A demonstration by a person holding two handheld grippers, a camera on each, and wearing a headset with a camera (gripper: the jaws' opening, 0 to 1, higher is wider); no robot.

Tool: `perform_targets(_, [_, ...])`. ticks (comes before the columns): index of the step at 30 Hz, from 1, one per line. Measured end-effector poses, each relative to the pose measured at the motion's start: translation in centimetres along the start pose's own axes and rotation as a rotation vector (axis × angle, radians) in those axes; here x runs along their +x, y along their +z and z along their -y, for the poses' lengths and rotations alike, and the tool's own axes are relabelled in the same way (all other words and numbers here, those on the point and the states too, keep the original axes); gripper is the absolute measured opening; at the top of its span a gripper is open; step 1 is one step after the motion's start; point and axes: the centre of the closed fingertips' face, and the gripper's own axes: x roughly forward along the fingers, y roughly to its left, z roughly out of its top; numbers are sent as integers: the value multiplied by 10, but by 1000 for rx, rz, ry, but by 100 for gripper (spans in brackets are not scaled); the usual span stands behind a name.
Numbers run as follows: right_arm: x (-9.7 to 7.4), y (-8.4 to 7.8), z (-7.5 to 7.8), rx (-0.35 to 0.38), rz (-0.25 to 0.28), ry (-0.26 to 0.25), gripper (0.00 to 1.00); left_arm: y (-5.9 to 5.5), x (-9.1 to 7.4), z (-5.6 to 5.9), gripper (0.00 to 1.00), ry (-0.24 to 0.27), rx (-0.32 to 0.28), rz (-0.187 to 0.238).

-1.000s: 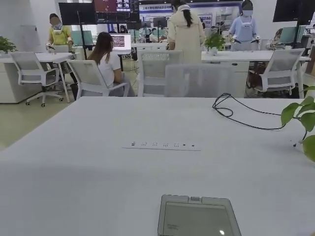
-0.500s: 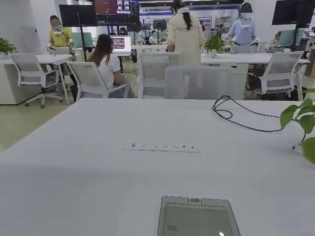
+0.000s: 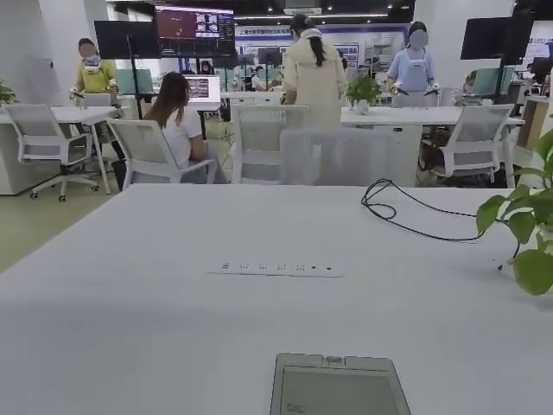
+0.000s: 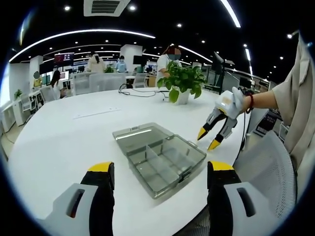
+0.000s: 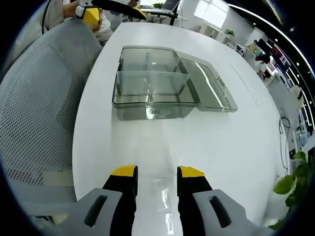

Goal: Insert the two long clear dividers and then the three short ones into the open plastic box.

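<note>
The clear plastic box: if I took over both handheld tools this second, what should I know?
Left tool: open, empty, pointing at the box from short of it.
Right tool: open, empty, also short of the box.
Box: on the white table, lid lying open flat beside it.
Done: clear dividers already stand inside, forming several compartments.
Left: their number is unclear; check all five are seated.

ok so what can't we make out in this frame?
- Head view: plastic box cut off by the bottom edge, interior out of frame.
- Gripper views: dividers clear against clear walls, count unreadable.
- Head view: socket strip markings too small.
</note>
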Motion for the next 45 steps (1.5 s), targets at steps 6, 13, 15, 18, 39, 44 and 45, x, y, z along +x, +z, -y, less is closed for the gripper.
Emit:
perform_targets(6, [-16,12,14,-9,41,-107,32,3,0,7,73,-26,-16,16])
perform_targets(13, [-35,39,21,-27,114,-193,32,7,0,11,66,-56,-83,52])
perform_targets(15, [-39,52,21,-38,150,-212,32,10,-1,12,64,-67,-101,67])
perform_targets(18, [-44,70,17,-53,200,-227,32,13,-2,14,58,-83,-128,87])
perform_targets(39, [-30,154,-24,-129,381,-170,32,19,-4,30,33,-167,-208,114])
perform_targets(44, [-30,171,-31,-142,429,-163,32,18,-5,32,25,-186,-244,118])
perform_targets(45, [-31,176,-32,-141,442,-163,32,18,-5,32,25,-187,-256,121])
